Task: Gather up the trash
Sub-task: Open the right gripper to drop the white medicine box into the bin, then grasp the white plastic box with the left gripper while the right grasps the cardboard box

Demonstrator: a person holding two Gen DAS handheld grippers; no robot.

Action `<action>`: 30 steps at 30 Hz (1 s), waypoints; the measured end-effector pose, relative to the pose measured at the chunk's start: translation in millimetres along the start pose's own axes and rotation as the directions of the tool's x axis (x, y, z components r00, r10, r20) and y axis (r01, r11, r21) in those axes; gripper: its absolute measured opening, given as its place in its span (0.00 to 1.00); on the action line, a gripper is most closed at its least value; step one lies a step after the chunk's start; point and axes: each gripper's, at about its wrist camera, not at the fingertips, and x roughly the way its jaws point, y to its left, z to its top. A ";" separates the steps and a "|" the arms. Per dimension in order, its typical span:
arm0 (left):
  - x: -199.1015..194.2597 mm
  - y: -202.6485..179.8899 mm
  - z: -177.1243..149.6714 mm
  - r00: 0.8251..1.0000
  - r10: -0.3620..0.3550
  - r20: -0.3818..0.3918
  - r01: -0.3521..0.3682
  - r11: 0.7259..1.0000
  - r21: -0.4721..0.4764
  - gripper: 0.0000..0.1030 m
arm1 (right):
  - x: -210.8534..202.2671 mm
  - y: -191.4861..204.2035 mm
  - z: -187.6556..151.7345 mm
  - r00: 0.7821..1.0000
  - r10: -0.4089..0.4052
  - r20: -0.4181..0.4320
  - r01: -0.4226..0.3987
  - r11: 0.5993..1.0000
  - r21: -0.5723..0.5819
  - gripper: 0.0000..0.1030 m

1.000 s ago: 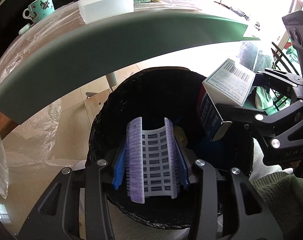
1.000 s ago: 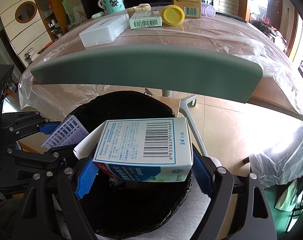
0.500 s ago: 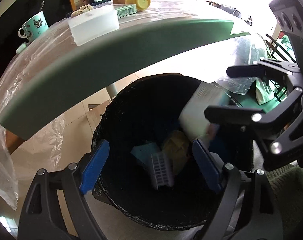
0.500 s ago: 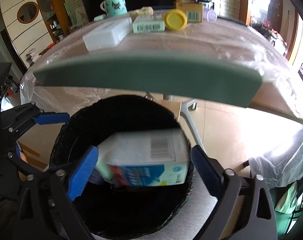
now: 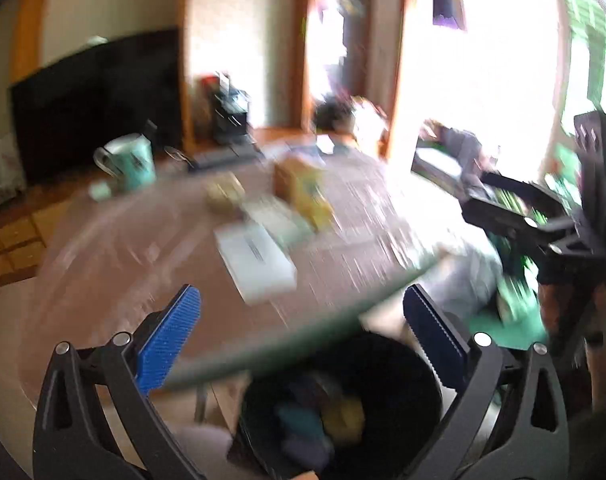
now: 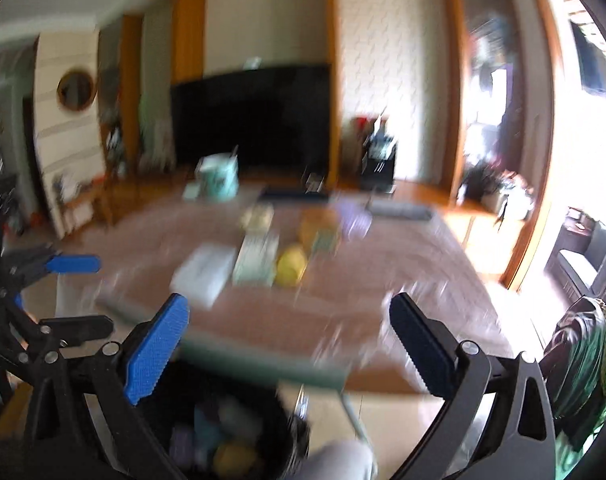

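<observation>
Both tools are empty — left gripper [image 5: 303,324] and right gripper [image 6: 289,334] spread wide above the bin [image 5: 383,368]. Remaining trash [image 6: 291,266] lies on the table [image 6: 403,260]; approach level, one item per gripper.

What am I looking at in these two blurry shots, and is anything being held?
There is no robot: a person holds a two-finger gripper in each hand, each with a camera looking along its fingers. The left gripper and the right gripper both stand open and empty. Below them is a black trash bin with scraps inside. Ahead, a plastic-covered table carries a teal mug, a white box, a yellow lid and small cartons. Motion blur hides finer detail.
</observation>
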 end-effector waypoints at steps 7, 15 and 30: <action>59.2 26.5 19.9 0.989 -0.038 -0.142 0.014 0.986 -0.166 0.99 | 51.7 -20.5 34.1 0.998 -0.009 -0.068 0.013 0.998 0.063 0.96; 110.2 49.6 19.5 0.967 -0.041 -0.252 -0.025 0.967 -0.254 0.98 | 135.9 -19.8 54.2 0.971 0.002 -0.238 0.017 0.997 0.078 0.96; 141.3 36.0 23.2 0.948 0.071 -0.310 -0.106 0.990 -0.096 0.98 | 237.1 -23.1 49.4 0.917 -0.025 -0.398 0.048 0.998 0.048 0.96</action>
